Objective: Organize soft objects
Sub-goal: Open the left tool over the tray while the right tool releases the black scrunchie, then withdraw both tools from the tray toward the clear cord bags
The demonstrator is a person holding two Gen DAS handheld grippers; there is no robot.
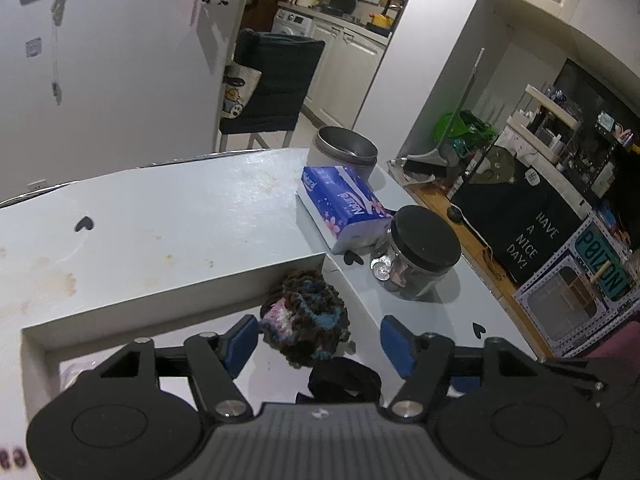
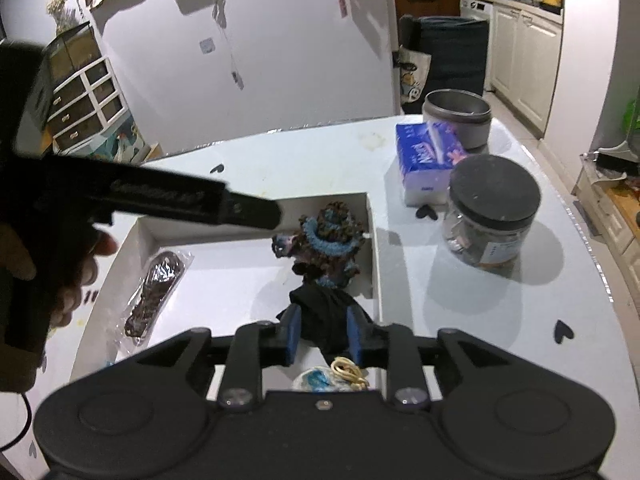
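Observation:
A shallow white box (image 2: 372, 216) lies on the table. In its far right corner sits a brown and blue knitted piece (image 2: 328, 236), also in the left wrist view (image 1: 308, 320). My left gripper (image 1: 320, 344) is open, its pads on either side of the knitted piece, just above the box. A black cloth (image 2: 324, 320) lies in front of the knitted piece. My right gripper (image 2: 320, 334) is shut on the black cloth. A brown item in clear wrap (image 2: 154, 292) lies at the box's left. Rubber bands (image 2: 348, 372) lie near my right gripper.
A blue tissue pack (image 2: 428, 160), a black-lidded clear jar (image 2: 492, 216) and a grey metal tin (image 2: 460, 120) stand on the table (image 2: 500, 320) right of the box. The left hand-held gripper's body (image 2: 160, 200) crosses above the box's left side.

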